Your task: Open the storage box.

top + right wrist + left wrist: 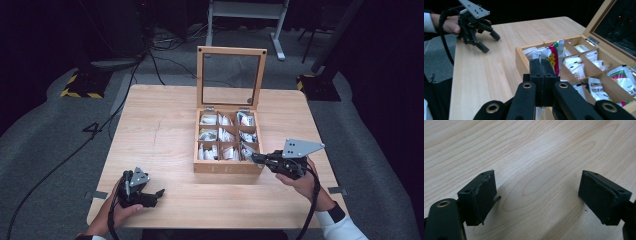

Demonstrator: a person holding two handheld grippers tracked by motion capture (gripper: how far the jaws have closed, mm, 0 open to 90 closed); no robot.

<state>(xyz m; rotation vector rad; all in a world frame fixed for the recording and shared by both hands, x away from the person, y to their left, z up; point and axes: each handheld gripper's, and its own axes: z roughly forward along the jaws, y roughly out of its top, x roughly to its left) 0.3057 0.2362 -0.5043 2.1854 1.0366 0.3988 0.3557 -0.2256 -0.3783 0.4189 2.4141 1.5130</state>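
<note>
Two grippers work beside the open nine-compartment wooden box (227,167): left of it, the left gripper (537,195) rests gaping, empty. At its near right corner, the right gripper (543,67) pinches a red-and-green printed sachet (556,53); lift straight up, clear of the dividers.

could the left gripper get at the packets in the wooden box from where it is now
Probably yes: the box has its lid standing open, bare table lies between, and the left gripper is open, holding nothing. The right gripper works its near-right corner.
</note>
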